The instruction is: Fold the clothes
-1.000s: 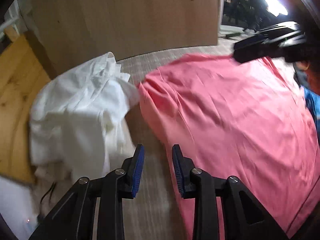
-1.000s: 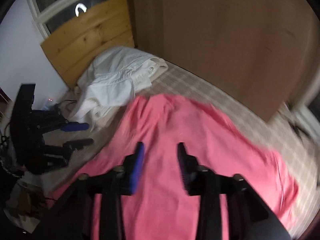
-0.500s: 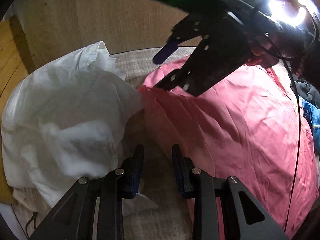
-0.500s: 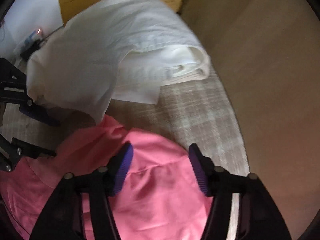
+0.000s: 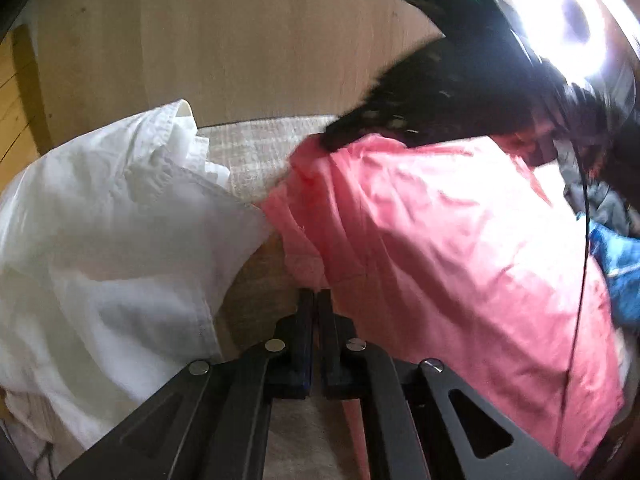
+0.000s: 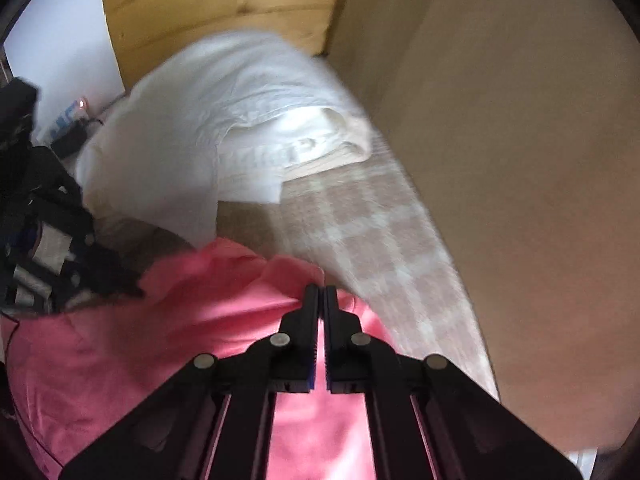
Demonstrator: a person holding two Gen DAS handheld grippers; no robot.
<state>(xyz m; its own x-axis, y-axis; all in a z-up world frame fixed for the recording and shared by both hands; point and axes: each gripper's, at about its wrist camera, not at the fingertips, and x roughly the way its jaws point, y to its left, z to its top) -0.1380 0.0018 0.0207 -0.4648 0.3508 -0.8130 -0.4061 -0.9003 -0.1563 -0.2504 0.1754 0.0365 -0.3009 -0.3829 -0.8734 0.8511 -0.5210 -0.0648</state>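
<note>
Left wrist view: my left claw (image 5: 313, 300) is clenched, its two jaws together on the near edge of the one pink garment (image 5: 440, 248), which lies spread on the bed's checked cover (image 5: 256, 148). To its left sits one heap of white clothing (image 5: 100, 224), its edge touching the pink cloth. My right claw (image 5: 340, 140) shows as a dark blur at the garment's far corner. Only this view shows a blue cloth (image 5: 616, 276) by the pink garment's right edge, and a thin black cable (image 5: 580, 300) hanging across the pink cloth. No writing is readable.

Right wrist view: my right claw (image 6: 320, 300) is clenched on the pink garment's edge (image 6: 180, 320), beside the checked cover (image 6: 380, 240). My left claw (image 6: 120, 280) bites the cloth at left. Only here appear the pine headboard (image 6: 220, 0) behind the white heap (image 6: 192, 120) and a small red light (image 6: 82, 103) beside it.
</note>
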